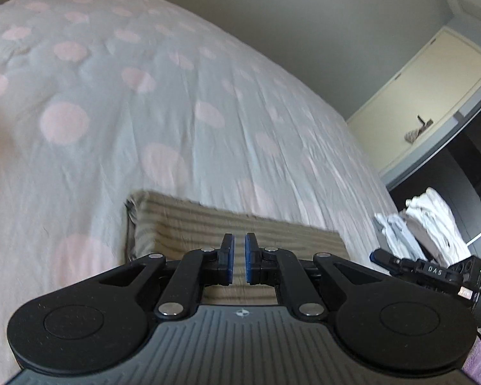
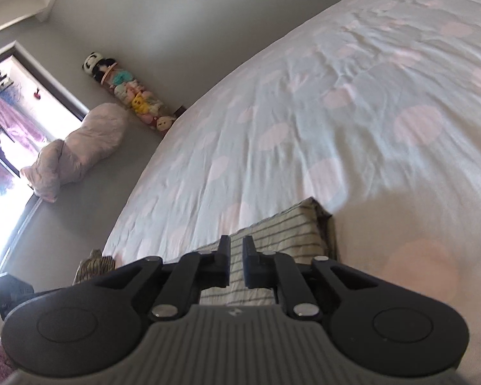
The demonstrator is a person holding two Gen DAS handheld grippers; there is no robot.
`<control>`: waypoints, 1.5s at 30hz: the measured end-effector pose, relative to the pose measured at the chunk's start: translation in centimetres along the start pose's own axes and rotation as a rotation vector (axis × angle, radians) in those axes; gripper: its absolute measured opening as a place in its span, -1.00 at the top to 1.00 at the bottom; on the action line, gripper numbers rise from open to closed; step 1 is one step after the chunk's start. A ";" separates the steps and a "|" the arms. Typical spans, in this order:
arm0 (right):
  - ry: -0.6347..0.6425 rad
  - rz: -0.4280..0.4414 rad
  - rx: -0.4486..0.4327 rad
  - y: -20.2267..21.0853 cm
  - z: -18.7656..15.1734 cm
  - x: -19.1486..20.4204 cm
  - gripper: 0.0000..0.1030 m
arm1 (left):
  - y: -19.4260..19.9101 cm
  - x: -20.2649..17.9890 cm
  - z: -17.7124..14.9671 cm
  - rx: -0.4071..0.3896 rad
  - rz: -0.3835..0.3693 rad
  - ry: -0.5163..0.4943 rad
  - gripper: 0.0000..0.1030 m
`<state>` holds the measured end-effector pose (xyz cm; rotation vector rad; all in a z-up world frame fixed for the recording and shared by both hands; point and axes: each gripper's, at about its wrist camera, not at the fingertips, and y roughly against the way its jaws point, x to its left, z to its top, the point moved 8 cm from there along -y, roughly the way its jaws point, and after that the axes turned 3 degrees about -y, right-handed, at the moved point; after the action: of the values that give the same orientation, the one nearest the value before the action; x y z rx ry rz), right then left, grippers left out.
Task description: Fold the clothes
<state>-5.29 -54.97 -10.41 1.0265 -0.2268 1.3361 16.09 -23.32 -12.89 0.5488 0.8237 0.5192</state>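
**A:** Beige striped folded garment (image 1: 208,224) lies flat on the bed's grey quilt with pink dots (image 1: 144,96), at the near edge. It sits directly under and ahead of both claws. Looks already folded into a rectangle.

**B:** Claw states?

**A:** Left claw (image 1: 239,258): blue pads nearly together, a narrow gap between them, nothing in it. Right claw (image 2: 236,261): same, narrow gap, empty. Both hover over the cloth; I can't tell whether either touches it.

**B:** Which way does the long axis run?

**A:** Judging from both views, side to side across the claws. Left view shows the garment's left end with its stacked layers; right view shows its right corner (image 2: 317,211). So each claw is nearer its own end, left to left, right to right.

**B:** Other claw visible?

**A:** Yes, the right claw's body shows at the right of the left view, just beside the garment's edge.

**B:** Next move?

**A:** My guess: another fold end to end, or lift it away to the white folded stack (image 1: 433,224) on the dark shelf well off to the right.
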 end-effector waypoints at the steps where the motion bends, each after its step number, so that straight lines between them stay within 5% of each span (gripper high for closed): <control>1: 0.023 0.001 0.024 -0.2 -0.6 0.6 0.79 | -0.6 -0.5 -0.7 0.034 0.004 -0.003 0.92; 5: 0.125 -0.070 0.180 -2.1 -3.2 1.6 0.79 | -2.4 -0.6 -2.8 0.139 0.067 -0.003 0.92; 10: 0.223 -0.307 0.327 -4.6 -5.4 -0.5 0.84 | -3.2 0.9 -4.3 0.215 0.178 0.023 0.92; 17: 0.197 -0.429 0.300 -3.5 -5.2 -2.1 0.93 | -3.1 3.4 -5.7 0.275 0.327 0.073 0.99; 20: 0.166 -0.408 0.247 -1.9 -4.8 -1.9 0.79 | -1.6 3.2 -5.2 0.206 0.362 0.076 0.99; 23: 0.125 -0.301 0.226 -0.5 -5.0 -1.2 0.71 | 0.3 2.5 -4.3 0.108 0.289 0.107 0.97; 25: 0.132 -0.241 0.246 -0.3 -5.5 -0.4 0.46 | 1.2 2.0 -4.1 0.074 0.205 0.130 0.97; 26: 0.140 -0.218 0.262 -0.2 -5.7 0.0 0.21 | 1.3 1.8 -4.1 0.079 0.172 0.137 0.97; 29: 0.179 -0.170 0.316 -0.4 -6.5 1.1 0.18 | 0.7 1.0 -4.2 0.124 0.110 0.143 0.74; 37: 0.210 -0.213 0.536 -2.9 -9.5 0.6 0.13 | -0.7 0.0 -6.2 0.276 0.139 0.063 0.60; 40: 0.249 -0.239 0.596 -4.0 -10.5 0.7 0.14 | -0.4 -0.5 -6.3 0.264 0.120 0.045 0.60; 43: 0.252 -0.242 0.606 -4.5 -10.8 0.5 0.47 | -0.2 -0.9 -6.3 0.252 0.102 0.030 0.50; 44: 0.246 -0.239 0.605 -4.5 -10.8 0.4 0.92 | -0.1 -0.8 -6.3 0.249 0.100 0.037 0.45; 45: 0.240 -0.229 0.599 -4.3 -10.7 0.4 0.93 | -0.1 -0.7 -6.3 0.251 0.098 0.043 0.44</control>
<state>-5.72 -46.57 -18.27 1.3232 0.4873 1.3276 10.70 -22.28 -16.08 0.8142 0.9127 0.5214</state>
